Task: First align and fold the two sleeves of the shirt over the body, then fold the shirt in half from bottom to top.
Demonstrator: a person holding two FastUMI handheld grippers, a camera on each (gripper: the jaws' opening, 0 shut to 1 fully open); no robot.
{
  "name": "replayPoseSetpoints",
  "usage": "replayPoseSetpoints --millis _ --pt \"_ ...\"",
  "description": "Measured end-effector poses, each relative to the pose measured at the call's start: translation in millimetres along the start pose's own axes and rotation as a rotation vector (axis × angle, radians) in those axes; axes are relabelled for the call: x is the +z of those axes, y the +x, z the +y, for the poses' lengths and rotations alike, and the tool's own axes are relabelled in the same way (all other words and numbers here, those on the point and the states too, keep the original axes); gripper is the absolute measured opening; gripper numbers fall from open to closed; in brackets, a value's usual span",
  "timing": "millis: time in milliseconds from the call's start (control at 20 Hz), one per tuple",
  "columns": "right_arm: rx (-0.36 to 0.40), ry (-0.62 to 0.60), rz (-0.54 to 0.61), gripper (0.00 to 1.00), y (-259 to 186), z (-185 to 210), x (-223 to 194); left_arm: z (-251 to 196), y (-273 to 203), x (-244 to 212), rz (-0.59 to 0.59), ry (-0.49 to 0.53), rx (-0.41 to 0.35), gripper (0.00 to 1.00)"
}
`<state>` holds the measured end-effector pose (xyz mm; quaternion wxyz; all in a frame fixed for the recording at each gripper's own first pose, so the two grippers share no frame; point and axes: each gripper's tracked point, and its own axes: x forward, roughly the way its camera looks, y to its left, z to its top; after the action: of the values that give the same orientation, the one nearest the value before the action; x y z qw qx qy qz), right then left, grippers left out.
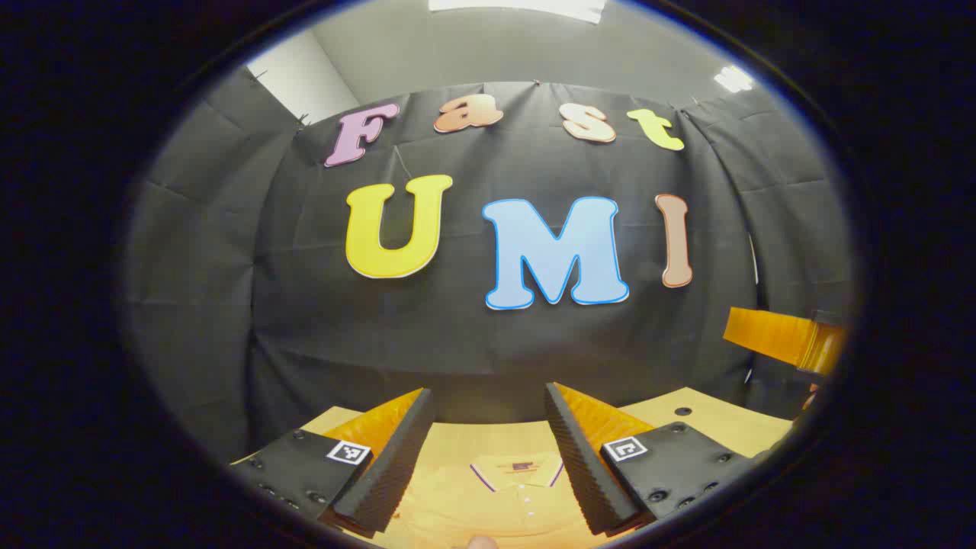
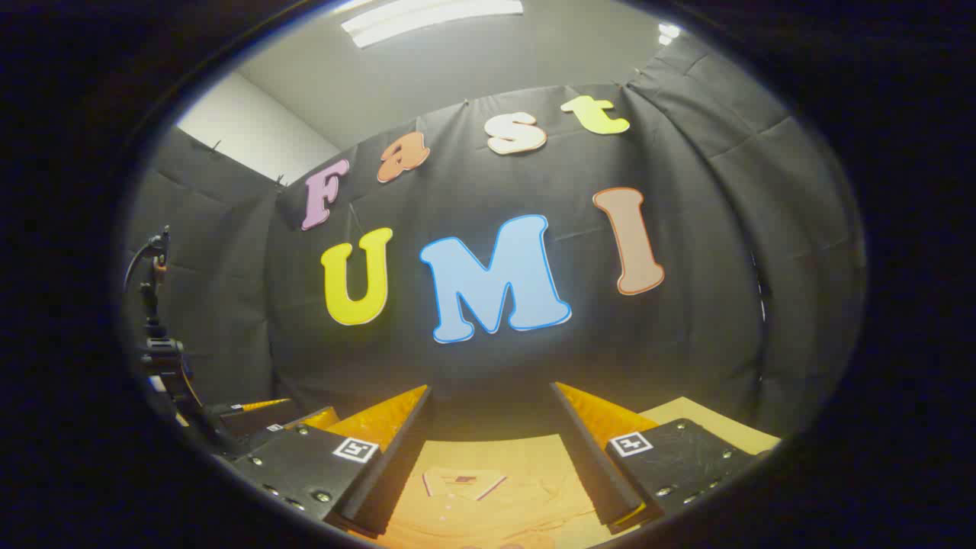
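Shirt (image 1: 511, 496), a collared one, lies flat on the bench (image 1: 709, 423) below both claws, its collar and button placket showing between the fingers in the left gripper view and again in the right gripper view (image 2: 488, 496). Left claw (image 1: 488, 457) hangs above it with its jaws spread apart and nothing between them. Right claw (image 2: 492, 457) is likewise spread wide and grasps nothing, raised over the shirt's collar area.

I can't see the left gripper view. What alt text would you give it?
The left gripper, fingers spread open, hangs above an orange collared shirt lying on a tan table. Behind hangs the booth's black cloth wall; the other gripper pokes in at far right.
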<state>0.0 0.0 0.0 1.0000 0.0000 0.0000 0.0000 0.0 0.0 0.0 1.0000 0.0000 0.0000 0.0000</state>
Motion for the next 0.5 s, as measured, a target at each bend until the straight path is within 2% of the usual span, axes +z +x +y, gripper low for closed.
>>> replayPoseSetpoints --millis 200,500 --pt "-0.029 -0.056 -0.03 0.94 1 0 2 -1 1 -6 0.014 0.015 0.003 0.94" --pt "-0.025 -0.079 0.025 0.94 11 3 -14 -6 9 -16 0.043 0.008 -0.014 0.94"
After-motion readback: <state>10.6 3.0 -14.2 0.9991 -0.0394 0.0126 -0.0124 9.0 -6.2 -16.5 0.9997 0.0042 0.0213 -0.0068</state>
